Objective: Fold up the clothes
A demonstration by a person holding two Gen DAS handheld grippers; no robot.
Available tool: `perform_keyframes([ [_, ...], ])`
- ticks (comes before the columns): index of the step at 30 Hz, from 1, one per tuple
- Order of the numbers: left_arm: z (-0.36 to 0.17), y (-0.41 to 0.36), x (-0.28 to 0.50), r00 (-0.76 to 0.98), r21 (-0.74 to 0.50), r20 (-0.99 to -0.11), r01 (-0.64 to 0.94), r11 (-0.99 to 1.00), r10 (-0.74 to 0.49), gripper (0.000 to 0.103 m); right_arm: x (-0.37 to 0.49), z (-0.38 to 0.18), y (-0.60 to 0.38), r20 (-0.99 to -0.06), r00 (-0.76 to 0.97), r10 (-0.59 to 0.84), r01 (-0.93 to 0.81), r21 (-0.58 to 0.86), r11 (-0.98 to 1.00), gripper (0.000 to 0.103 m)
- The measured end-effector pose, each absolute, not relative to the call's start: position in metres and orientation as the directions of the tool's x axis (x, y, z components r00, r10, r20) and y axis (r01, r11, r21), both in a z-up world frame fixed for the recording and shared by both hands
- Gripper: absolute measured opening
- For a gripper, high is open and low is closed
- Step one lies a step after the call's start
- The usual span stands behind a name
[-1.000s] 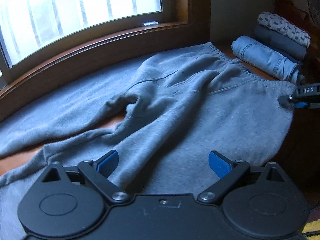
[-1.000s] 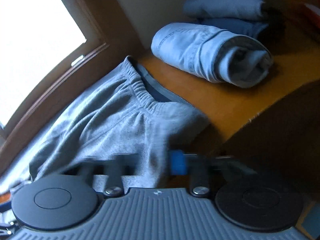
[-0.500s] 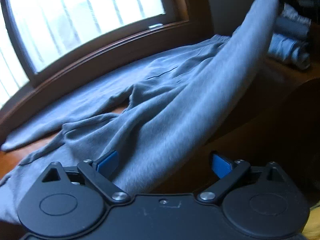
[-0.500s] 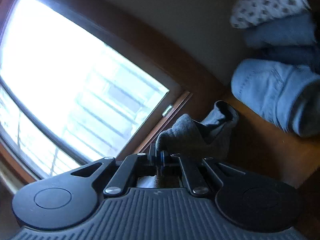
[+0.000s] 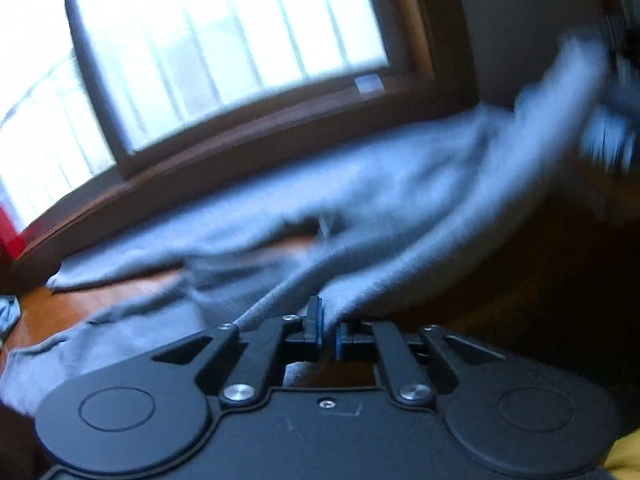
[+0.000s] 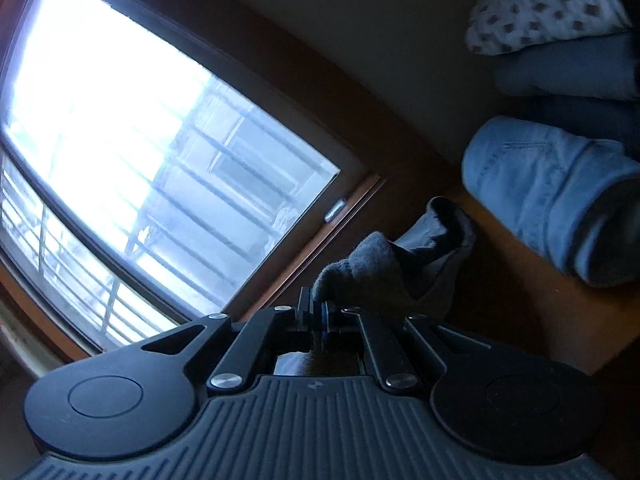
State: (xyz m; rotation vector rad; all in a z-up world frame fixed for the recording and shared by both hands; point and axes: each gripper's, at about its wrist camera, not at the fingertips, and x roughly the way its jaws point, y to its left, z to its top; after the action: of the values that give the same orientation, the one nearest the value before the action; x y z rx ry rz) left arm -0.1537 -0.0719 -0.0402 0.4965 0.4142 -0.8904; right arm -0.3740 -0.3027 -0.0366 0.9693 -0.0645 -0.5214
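While the bright barred window (image 5: 224, 40) fills the background, the grey fleece sweatpants (image 5: 360, 200) stretch across the brown wooden surface (image 5: 60, 304), the left gripper (image 5: 326, 330) clamped on one edge, the right gripper (image 6: 318, 316) clamped on the waistband near rolled light-blue jeans (image 6: 544, 196).

Backlit window (image 6: 120, 128) glare, motion blur

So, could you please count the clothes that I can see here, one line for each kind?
Grey sweatpants, spread out, pinched by both tongs: 1
Rolled light blue jeans: 1
Folded white patterned garment on top of the stack: 1
Folded dark blue-grey garment under it: 1
Total: 4 that can be told apart; the stack may hold more below, too dark to tell.
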Motion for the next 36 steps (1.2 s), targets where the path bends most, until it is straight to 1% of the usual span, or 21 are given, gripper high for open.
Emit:
perform_keyframes([
  [2,-0.012,-0.062,-0.153,0.569,0.187,-0.517,0.804,0.565,-0.639,0.005,-0.385,-0.040,-0.300,-0.167,0.873,-0.458,0.384,0.814,0.436,0.003],
  [4,0.009,-0.061,-0.150,0.577,0.172,-0.501,0.797,0.579,-0.645,0.006,-0.394,-0.043,-0.296,-0.157,0.868,-0.471,0.378,0.824,0.422,0.003],
  [9,0.037,-0.094,-0.132,0.605,0.245,-0.446,0.791,0.560,-0.659,0.009,-0.394,-0.048,-0.296,-0.123,0.849,-0.515,0.353,0.856,0.378,0.003],
  [13,0.049,-0.140,-0.087,0.598,0.268,-0.411,0.800,0.536,-0.688,0.010,-0.371,-0.039,-0.315,-0.094,0.832,-0.546,0.357,0.845,0.398,0.003],
  [15,0.051,-0.167,-0.057,0.582,0.256,-0.409,0.812,0.524,-0.703,0.015,-0.350,-0.032,-0.333,-0.096,0.817,-0.568,0.392,0.815,0.427,0.003],
  [17,0.048,-0.200,-0.023,0.561,0.243,-0.430,0.827,0.508,-0.708,0.020,-0.327,-0.028,-0.350,-0.105,0.789,-0.606,0.436,0.791,0.430,0.003],
  [20,0.030,-0.254,0.026,0.513,0.222,-0.492,0.855,0.469,-0.703,0.020,-0.284,-0.032,-0.385,-0.161,0.735,-0.659,0.521,0.756,0.396,0.003],
  [23,-0.002,-0.306,0.065,0.456,0.195,-0.573,0.883,0.427,-0.681,0.023,-0.245,-0.052,-0.419,-0.257,0.659,-0.707,0.626,0.708,0.327,0.003],
  [26,-0.030,-0.348,0.095,0.413,0.165,-0.629,0.899,0.406,-0.659,0.023,-0.210,-0.075,-0.452,-0.342,0.584,-0.736,0.709,0.657,0.257,0.004],
  [28,-0.052,-0.367,0.113,0.387,0.137,-0.675,0.902,0.409,-0.628,0.024,-0.190,-0.086,-0.471,-0.412,0.557,-0.721,0.761,0.600,0.246,0.009],
  [29,-0.063,-0.374,0.123,0.361,0.101,-0.709,0.902,0.419,-0.606,0.025,-0.180,-0.091,-0.481,-0.446,0.542,-0.713,0.786,0.570,0.241,0.015],
  [30,-0.074,-0.378,0.134,0.323,0.049,-0.741,0.901,0.432,-0.588,0.026,-0.178,-0.090,-0.483,-0.462,0.522,-0.717,0.800,0.557,0.223,0.026],
  [31,-0.081,-0.379,0.142,0.295,0.009,-0.758,0.896,0.443,-0.582,0.029,-0.177,-0.089,-0.486,-0.479,0.502,-0.720,0.813,0.544,0.205,0.032],
  [32,-0.084,-0.378,0.146,0.290,-0.009,-0.755,0.892,0.451,-0.588,0.040,-0.175,-0.088,-0.488,-0.494,0.482,-0.724,0.826,0.531,0.187,0.048],
  [33,-0.086,-0.378,0.149,0.294,-0.010,-0.753,0.890,0.456,-0.590,0.052,-0.178,-0.081,-0.481,-0.470,0.460,-0.754,0.837,0.512,0.192,0.062],
  [35,-0.087,-0.378,0.150,0.306,0.011,-0.749,0.892,0.451,-0.587,0.057,-0.185,-0.068,-0.468,-0.414,0.416,-0.810,0.858,0.473,0.199,0.068],
  [36,-0.087,-0.378,0.151,0.304,0.008,-0.748,0.893,0.450,-0.590,0.058,-0.186,-0.061,-0.460,-0.382,0.420,-0.823,0.866,0.441,0.237,0.068],
])
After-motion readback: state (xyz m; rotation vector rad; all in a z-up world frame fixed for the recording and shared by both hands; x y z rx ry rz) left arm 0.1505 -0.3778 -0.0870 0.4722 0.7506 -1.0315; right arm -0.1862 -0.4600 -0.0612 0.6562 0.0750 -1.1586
